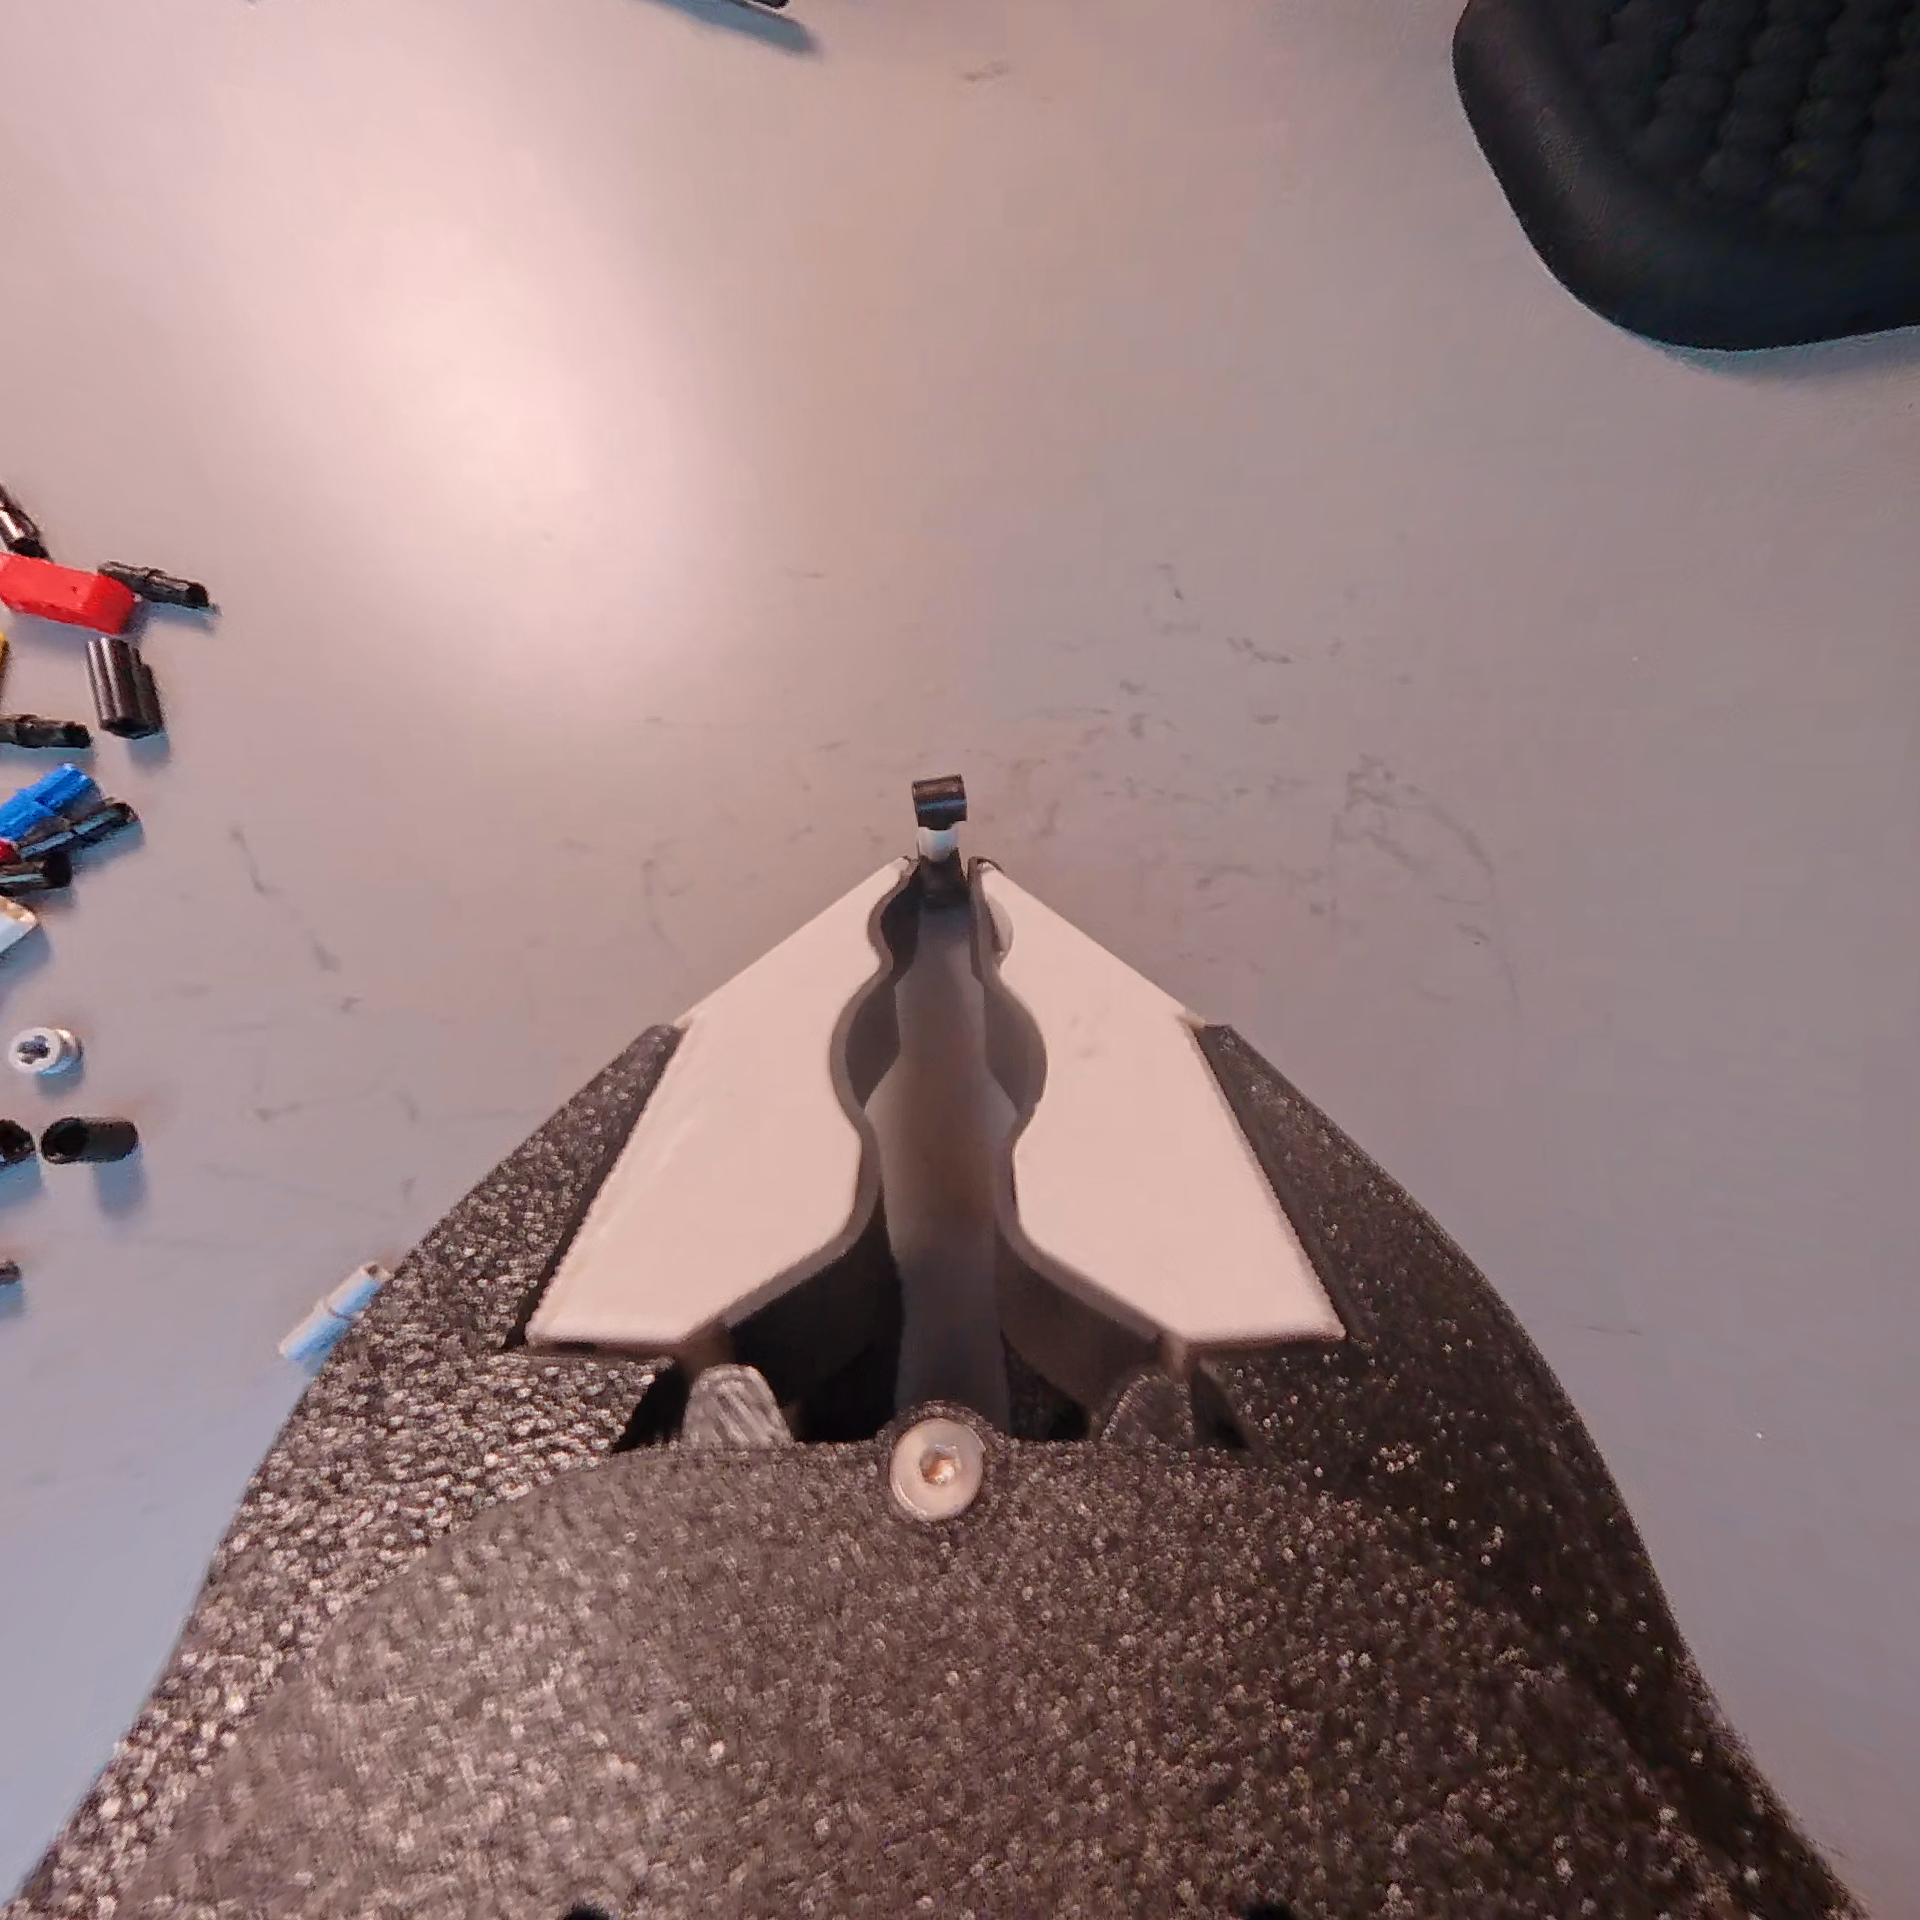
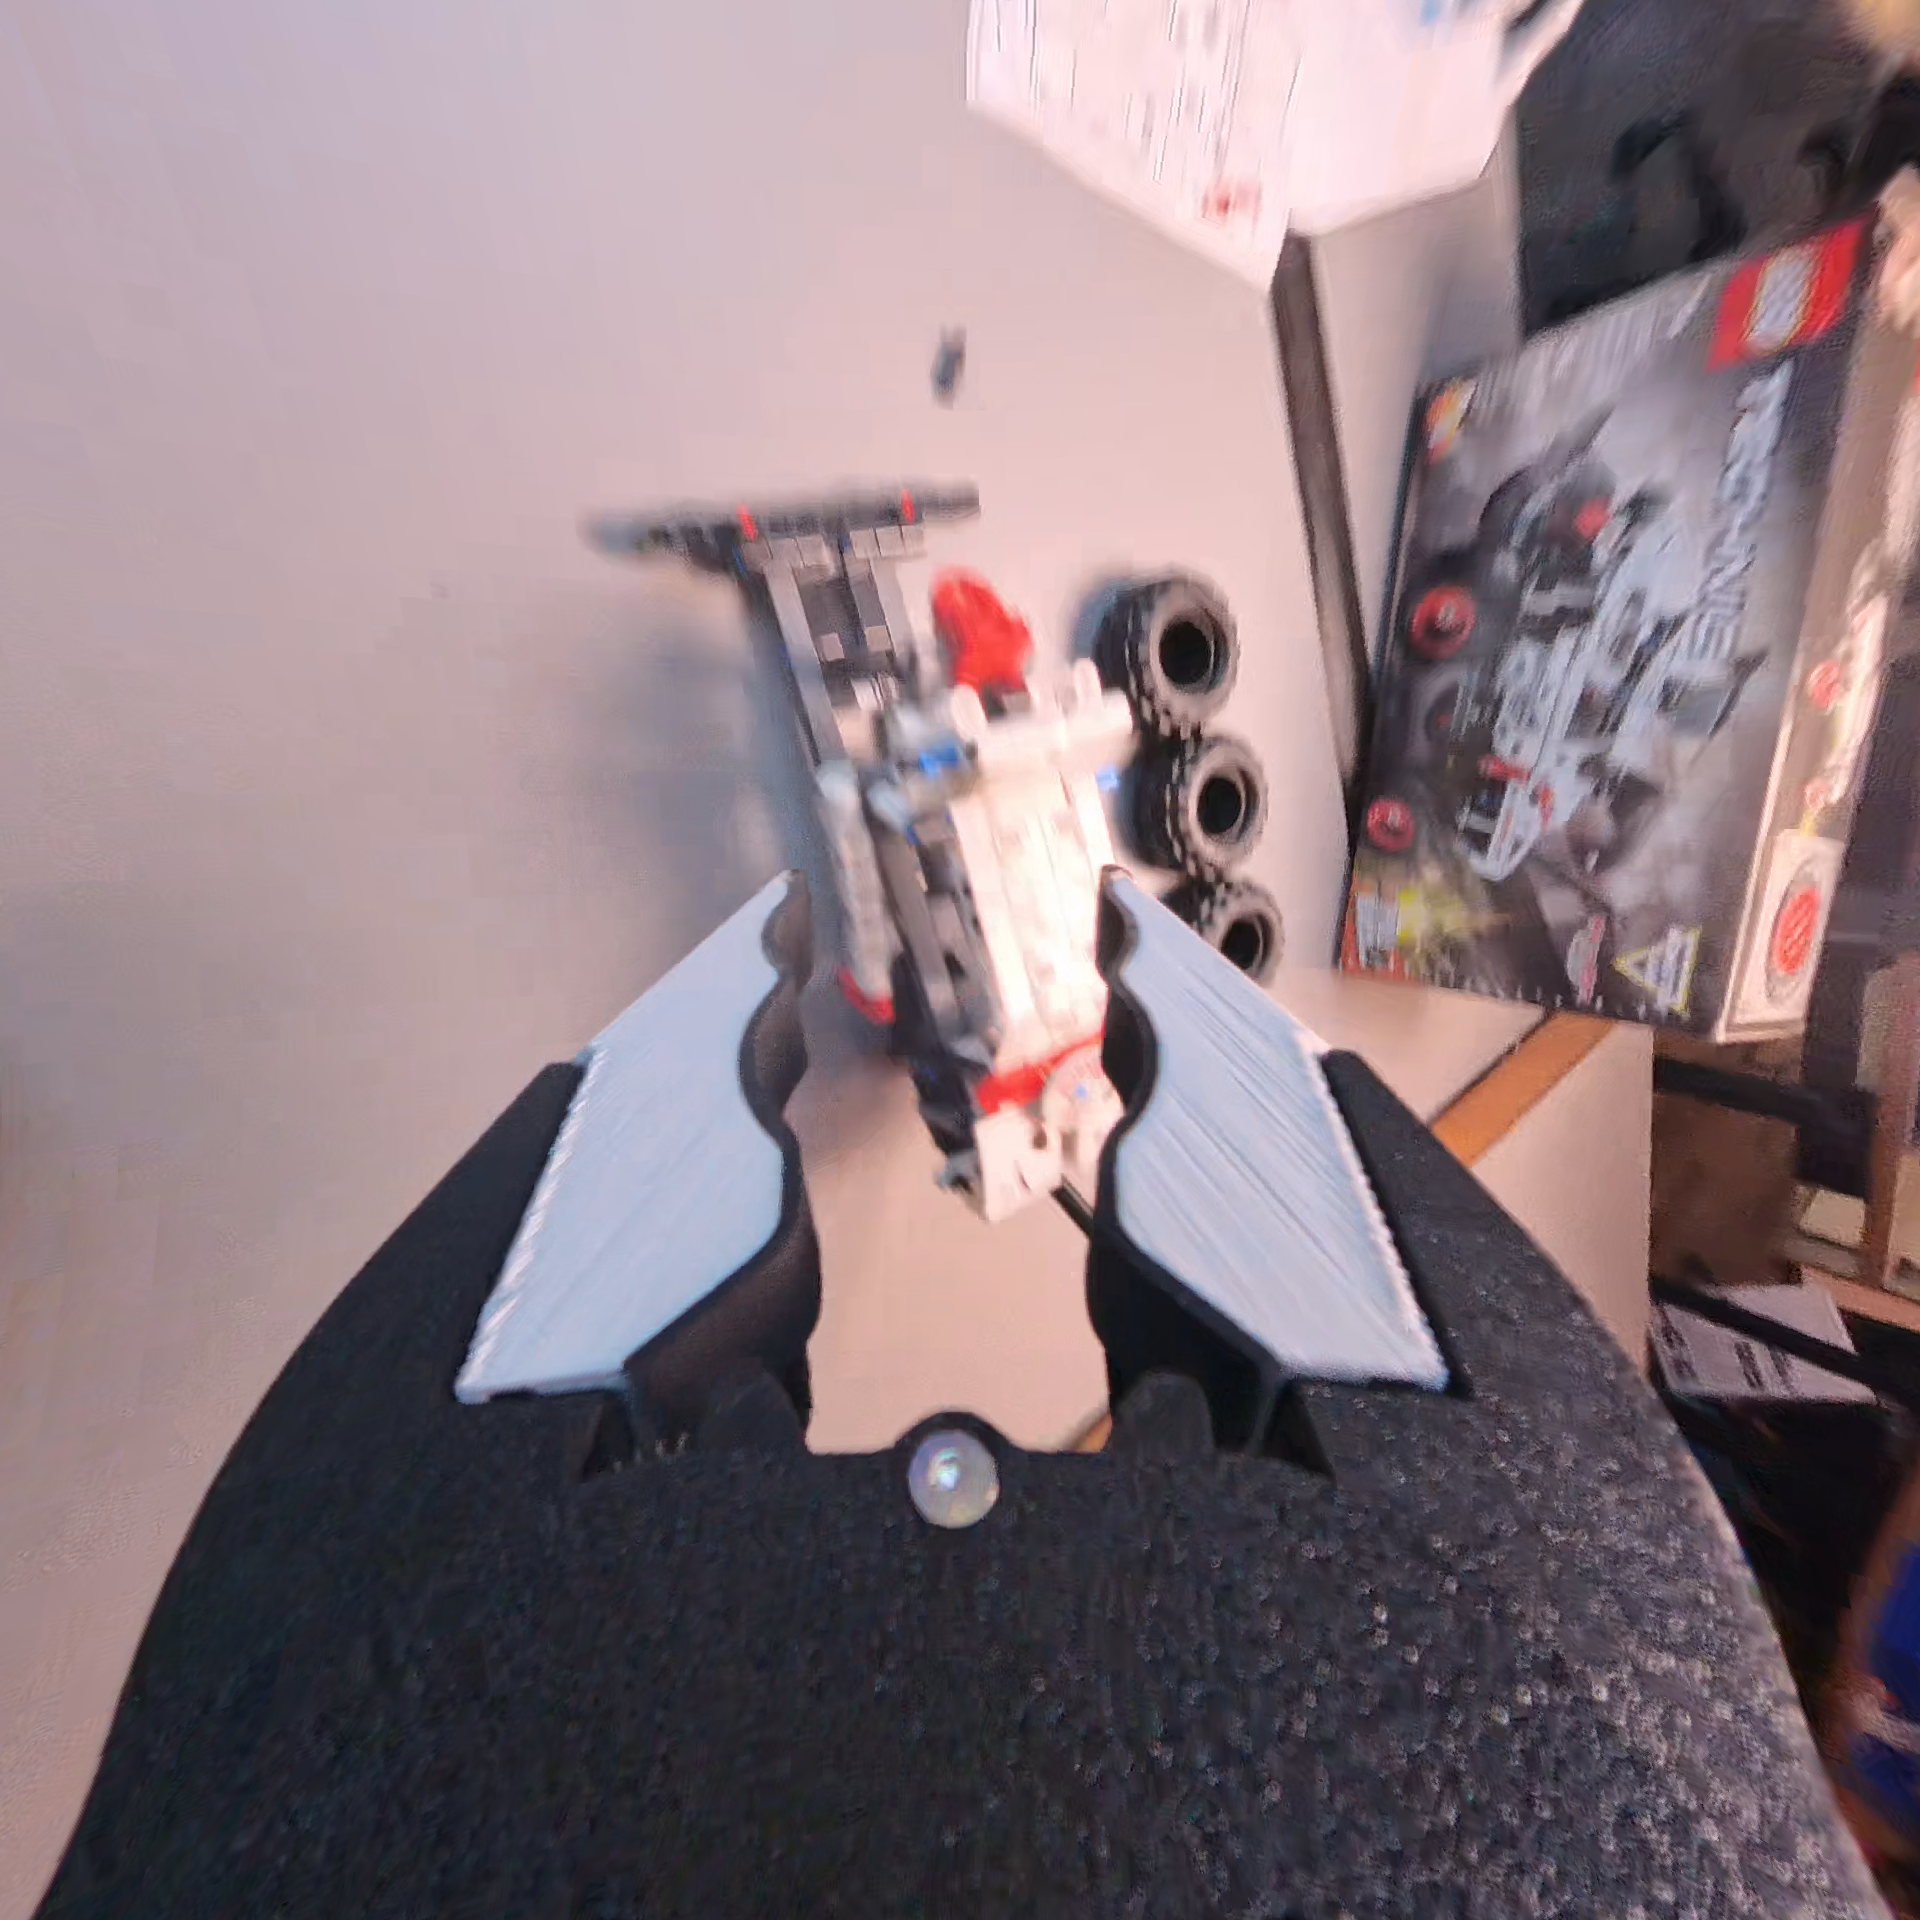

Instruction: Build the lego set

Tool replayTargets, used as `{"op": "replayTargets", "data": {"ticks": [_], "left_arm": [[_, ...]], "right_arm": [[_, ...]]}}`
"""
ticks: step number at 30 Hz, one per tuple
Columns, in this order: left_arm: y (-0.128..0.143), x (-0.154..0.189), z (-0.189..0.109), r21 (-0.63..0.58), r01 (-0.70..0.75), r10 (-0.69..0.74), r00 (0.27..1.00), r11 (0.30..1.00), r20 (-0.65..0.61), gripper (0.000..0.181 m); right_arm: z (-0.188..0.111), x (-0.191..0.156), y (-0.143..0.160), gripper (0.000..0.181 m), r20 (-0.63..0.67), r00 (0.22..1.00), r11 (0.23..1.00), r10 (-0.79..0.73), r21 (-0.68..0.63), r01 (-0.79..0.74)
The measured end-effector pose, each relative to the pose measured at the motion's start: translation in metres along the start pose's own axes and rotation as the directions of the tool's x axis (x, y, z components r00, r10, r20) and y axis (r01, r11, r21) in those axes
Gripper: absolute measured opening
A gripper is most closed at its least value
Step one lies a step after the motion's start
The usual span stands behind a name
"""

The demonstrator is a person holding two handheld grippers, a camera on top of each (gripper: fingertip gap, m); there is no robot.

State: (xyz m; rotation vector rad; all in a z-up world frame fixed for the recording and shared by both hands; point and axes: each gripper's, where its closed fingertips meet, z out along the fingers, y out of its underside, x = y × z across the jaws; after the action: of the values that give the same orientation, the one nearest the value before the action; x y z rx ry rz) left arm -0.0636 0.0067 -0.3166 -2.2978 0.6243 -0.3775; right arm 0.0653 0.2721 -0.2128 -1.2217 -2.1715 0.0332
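Lego model (image 2: 966, 831), part-built, white, grey and black with red details: sitting between the fingers of the right gripper (image 2: 951, 904), which are standing apart around its body; whether they are pressing on it cannot be told, the view being blurred. Model is tilting, its wide dark bar pointing away from the camera.

Three black tyres (image 2: 1195, 790): standing in a row just beside the model, toward the table edge.

Set box (image 2: 1621, 665): leaning upright behind the tyres, printed front facing the camera.

Small black piece (image 2: 948, 358): lying alone on the pale table (image 2: 312, 520) beyond the model.

Left gripper (image 1: 940, 868): fingers drawn nearly together, pinching a small black-and-white pin piece (image 1: 938, 816) at the very tips; piece is sticking out forward over the grey table surface.

Loose parts (image 1: 73, 665): black, red and blue connectors lying scattered at the left edge of the left wrist view, well apart from the gripper.

Black padded object (image 1: 1714, 166): resting at the upper right corner.
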Motion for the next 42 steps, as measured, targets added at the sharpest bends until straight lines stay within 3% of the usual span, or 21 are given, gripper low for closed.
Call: {"op": "replayTargets", "data": {"ticks": [2, 6, 10, 18, 24, 27, 30, 33, 36, 39, 42], "left_arm": [[0.0, 0.0, 0.0, 0.008, -0.013, 0.013, 1.0, 1.0, -0.005, 0.009], [0.0, 0.0, 0.0, 0.02, 0.004, -0.003, 1.0, 1.0, -0.015, 0.009], [0.0, 0.0, 0.0, 0.018, -0.019, 0.019, 1.0, 1.0, 0.008, 0.009], [0.0, 0.001, 0.0, 0.02, -0.006, 0.006, 1.0, 1.0, -0.008, 0.009], [0.002, 0.003, -0.002, 0.015, -0.014, 0.014, 1.0, 1.0, -0.018, 0.01], [0.006, 0.002, -0.006, 0.002, 0.023, -0.023, 0.999, 1.0, -0.027, 0.01], [0.009, 0.001, -0.01, -0.002, 0.04, -0.04, 0.999, 0.999, -0.036, 0.013], [0.01, -0.001, -0.015, -0.01, 0.026, -0.026, 1.0, 1.0, -0.017, 0.031], [0.0, -0.006, -0.028, 0.045, 0.026, -0.027, 1.0, 0.999, 0.013, 0.037], [-0.022, -0.006, -0.038, 0.146, 0.002, -0.008, 0.999, 0.989, 0.041, 0.039], [-0.046, 0.005, -0.021, 0.195, -0.014, 0.011, 1.0, 0.981, 0.013, 0.044]], "right_arm": [[0.013, 0.019, 0.029, 0.063, 0.046, 0.998, 0.992, -0.032, -0.117, 0.037], [0.05, 0.019, 0.047, 0.078, 0.226, 0.974, 0.972, -0.035, -0.22, 0.086], [0.067, 0.006, 0.047, 0.054, 0.368, 0.927, 0.957, -0.077, -0.234, 0.173], [0.053, -0.037, 0.004, 0.047, 0.516, 0.846, 0.96, -0.131, -0.149, 0.239], [0.036, -0.108, -0.072, 0.045, 0.583, 0.759, 0.938, -0.289, 0.017, 0.345], [0.035, -0.124, -0.102, 0.047, 0.528, 0.768, 0.918, -0.363, 0.058, 0.393], [0.022, -0.118, -0.122, 0.063, 0.426, 0.826, 0.927, -0.37, 0.107, 0.36], [-0.009, -0.113, -0.134, 0.06, 0.282, 0.902, 0.936, -0.326, 0.228, 0.267], [-0.031, -0.136, -0.127, 0.05, 0.167, 0.955, 0.924, -0.245, 0.338, 0.178], [-0.019, -0.166, -0.112, 0.044, 0.102, 0.988, 0.924, -0.112, 0.378, 0.065], [0.009, -0.168, -0.106, 0.043, -0.072, 0.997, 0.924, -0.041, 0.378, 0.066]]}}
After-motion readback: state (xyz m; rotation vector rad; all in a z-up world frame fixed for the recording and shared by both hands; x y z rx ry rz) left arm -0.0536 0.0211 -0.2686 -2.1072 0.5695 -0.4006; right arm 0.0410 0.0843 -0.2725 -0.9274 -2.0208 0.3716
